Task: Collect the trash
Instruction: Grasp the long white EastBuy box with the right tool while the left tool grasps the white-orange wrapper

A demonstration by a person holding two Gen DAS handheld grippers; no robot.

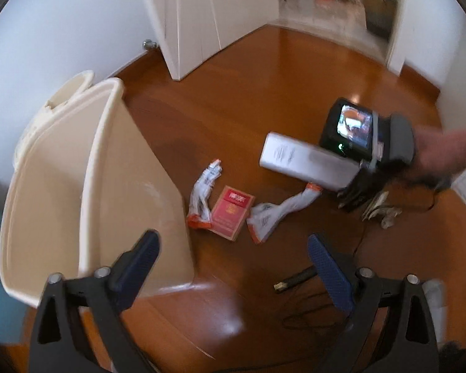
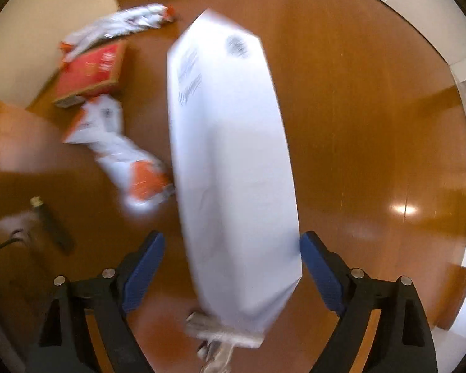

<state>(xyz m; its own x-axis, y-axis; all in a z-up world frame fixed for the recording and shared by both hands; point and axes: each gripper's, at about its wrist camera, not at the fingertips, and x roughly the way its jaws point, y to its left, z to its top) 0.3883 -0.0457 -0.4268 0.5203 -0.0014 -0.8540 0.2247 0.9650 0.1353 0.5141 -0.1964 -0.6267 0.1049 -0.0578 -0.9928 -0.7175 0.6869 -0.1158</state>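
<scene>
Floor litter: white box (image 2: 230, 161) (blurred); wrappers (image 1: 202, 195)

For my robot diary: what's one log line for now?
left gripper: open, empty | right gripper: open around white box | red box: floor | bin: beside

A glossy wooden floor (image 1: 264, 71) meets white folding doors (image 1: 202, 15) far off; a black cable (image 1: 307, 317) lies near.

Bright daylight, floor (image 2: 372, 124) glare, motion blur, fisheye-bent edges.
</scene>
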